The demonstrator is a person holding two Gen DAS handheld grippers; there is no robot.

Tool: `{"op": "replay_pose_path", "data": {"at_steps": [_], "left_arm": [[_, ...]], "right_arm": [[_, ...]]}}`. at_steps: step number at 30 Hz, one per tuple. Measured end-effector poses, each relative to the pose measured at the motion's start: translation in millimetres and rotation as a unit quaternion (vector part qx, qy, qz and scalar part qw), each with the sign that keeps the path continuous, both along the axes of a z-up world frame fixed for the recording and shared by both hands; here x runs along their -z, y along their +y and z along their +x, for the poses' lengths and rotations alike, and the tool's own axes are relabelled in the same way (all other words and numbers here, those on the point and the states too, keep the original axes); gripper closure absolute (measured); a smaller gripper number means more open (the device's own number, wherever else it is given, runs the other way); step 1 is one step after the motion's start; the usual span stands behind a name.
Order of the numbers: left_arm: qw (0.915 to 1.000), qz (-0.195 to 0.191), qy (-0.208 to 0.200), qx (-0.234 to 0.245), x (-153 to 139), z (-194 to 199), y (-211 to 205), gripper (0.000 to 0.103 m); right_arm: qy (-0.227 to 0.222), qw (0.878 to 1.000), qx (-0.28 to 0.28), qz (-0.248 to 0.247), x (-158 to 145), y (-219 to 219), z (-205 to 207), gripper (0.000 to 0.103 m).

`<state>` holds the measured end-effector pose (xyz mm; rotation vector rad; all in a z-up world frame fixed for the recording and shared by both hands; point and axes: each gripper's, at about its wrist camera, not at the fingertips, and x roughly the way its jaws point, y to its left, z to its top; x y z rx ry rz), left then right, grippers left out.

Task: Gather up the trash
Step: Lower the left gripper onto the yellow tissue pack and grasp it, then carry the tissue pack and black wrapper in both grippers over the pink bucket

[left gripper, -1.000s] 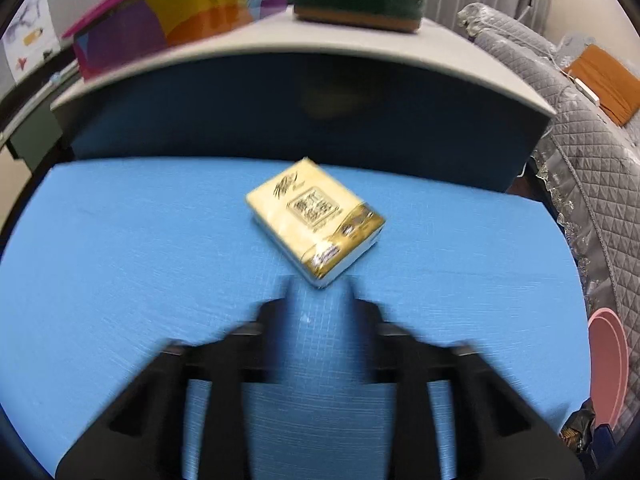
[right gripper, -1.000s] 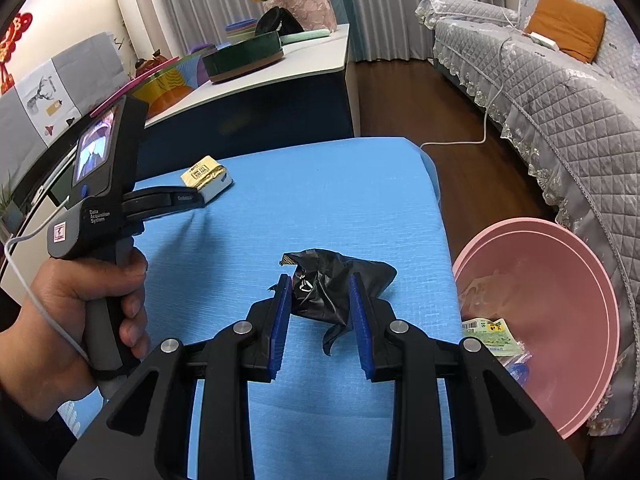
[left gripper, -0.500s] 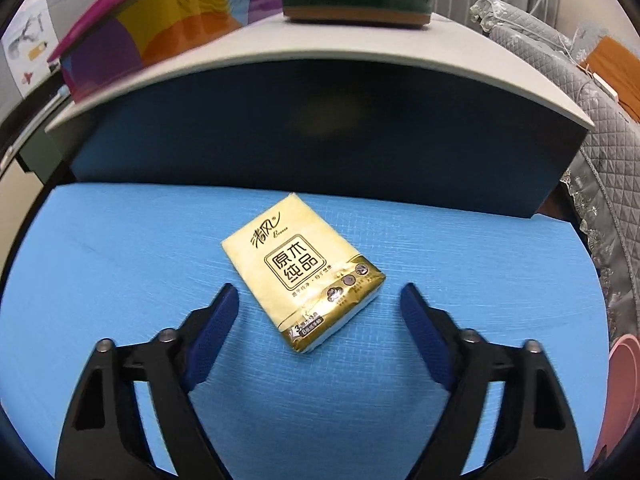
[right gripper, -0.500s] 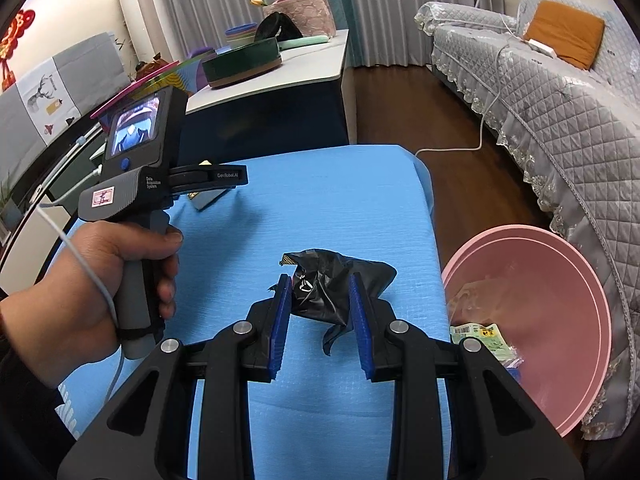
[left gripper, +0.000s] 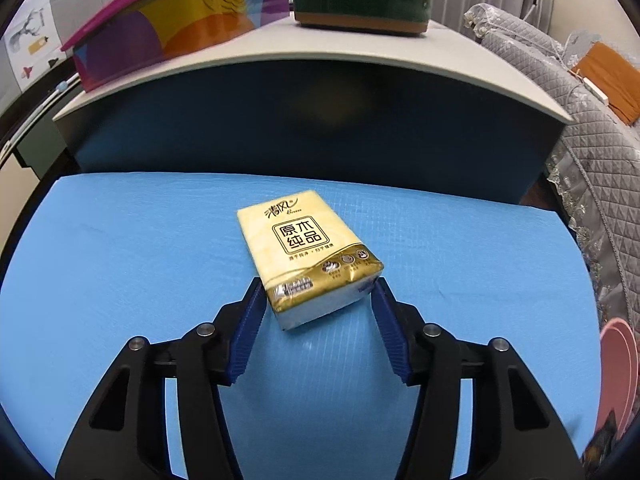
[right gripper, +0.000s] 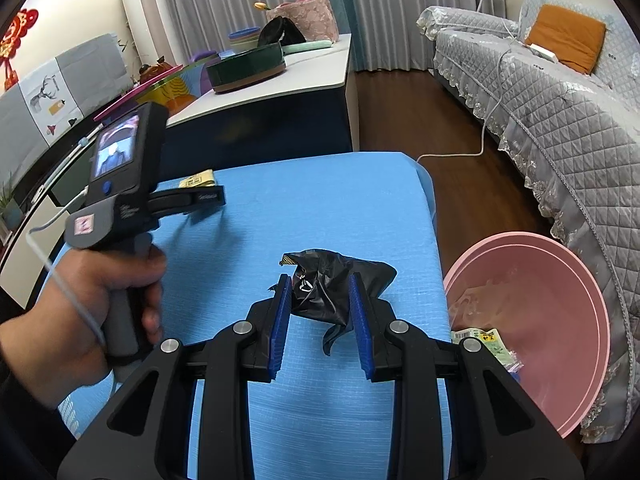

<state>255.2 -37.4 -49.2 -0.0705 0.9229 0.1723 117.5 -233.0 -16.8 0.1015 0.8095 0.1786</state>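
Left wrist: tissue pack (left gripper: 306, 254) lettered "原木纯品".

Glossy tissue pack (left gripper: 308, 256); matt cloth tabletop (left gripper: 120, 264).

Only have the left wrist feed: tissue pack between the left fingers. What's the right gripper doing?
Observer: The right gripper is shut on a crumpled black bag lying on the blue table.
Operator: Bin? I just see a pink sliver at my right edge.
Observer: That's a pink basin on the floor past the table's right edge, with wrappers already inside.
Operator: Anything near it?
Observer: A white cable runs across the wooden floor from the sofa, beyond the basin.
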Motion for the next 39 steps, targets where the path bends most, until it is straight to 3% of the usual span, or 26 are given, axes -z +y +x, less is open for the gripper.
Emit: {"op": "replay_pose_path", "data": {"at_steps": [18, 29, 39], "left_arm": [[0.9956, -0.029, -0.072, 0.054, -57, -103, -6, 0.051], [0.9897, -0.045, -0.099, 0.093, -83, -126, -39, 0.052], [0.9843, -0.057, -0.111, 0.125, -95, -129, -74, 0.052]], "right_arm": [[-0.047, 0.999, 0.013, -0.025, -31, -10, -27, 0.073], [-0.072, 0.996, 0.045, -0.031, -53, -45, -49, 0.073], [-0.082, 0.991, 0.105, -0.028, -70, -109, -53, 0.073]]}}
